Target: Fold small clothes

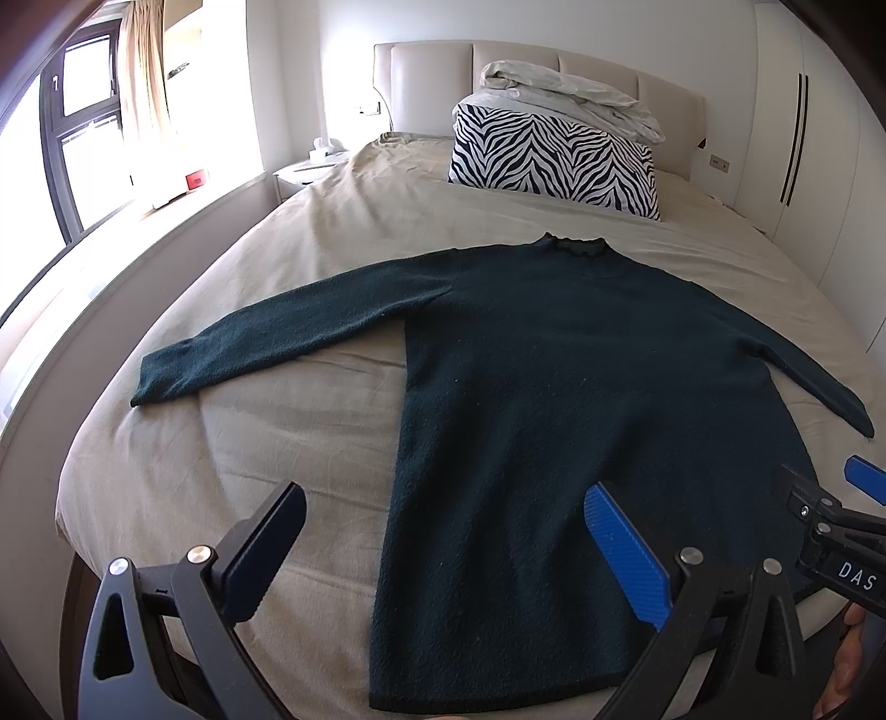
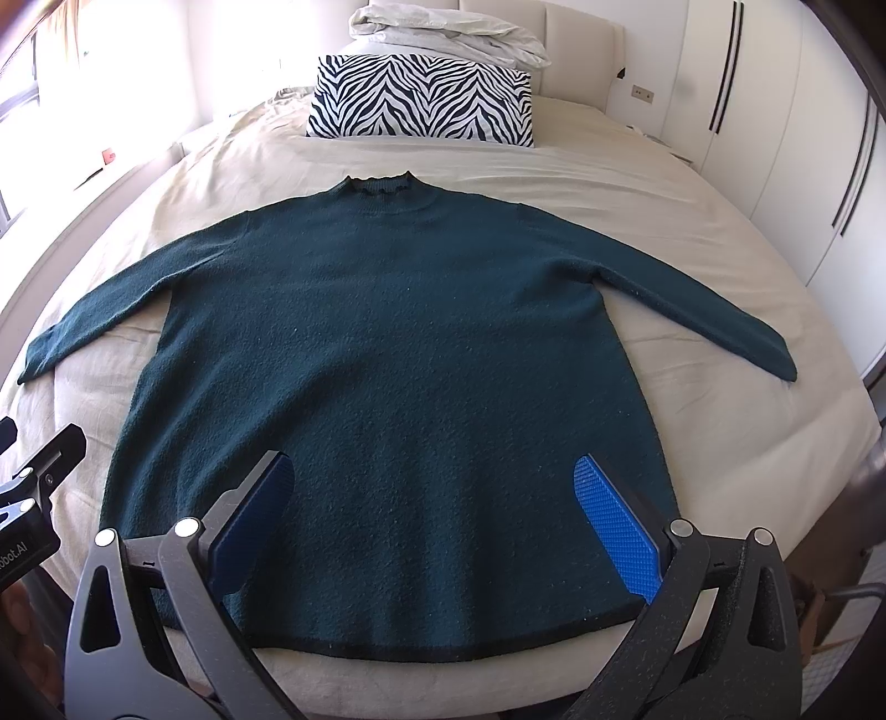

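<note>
Lies flat and face-up on the bed [image 2: 554, 183], a dark teal sweater [image 2: 387, 332], collar toward the headboard [image 1: 432, 72], hem at the near edge of the mattress, both sleeves spread out and angled down toward either side. Covered by a beige sheet [image 1: 249, 432], lightly wrinkled, bare around the garment. Beyond the collar, well apart from it, stands a zebra-striped pillow [image 2: 421, 102], with a crumpled white duvet [image 2: 448, 33] heaped on top and behind it against the padded cream headboard.

To the left of the bed: a bright window [image 1: 83, 127] with dark frames, a pale curtain [image 1: 144, 72] hanging beside it, a small white nightstand [image 1: 304, 171] at the head end with a tissue box [image 1: 321, 148] on it, a small red object [image 1: 195, 180] on the sill. To the right: white wardrobe doors [image 2: 775, 138] with dark vertical handles, a wall socket [image 2: 642, 93] near the headboard.

Left tongs [image 1: 443, 548] spread wide, holding nothing, hovering over the near left part of the sweater, one finger above bare sheet, the other above the knit. Right tongs [image 2: 432, 515] likewise gaping wide, empty, poised above the hem with both blue pads [image 2: 614, 520] over the fabric; cannot tell whether touching it. Visible at the right edge of the left wrist view as well, part of the right tongs.
</note>
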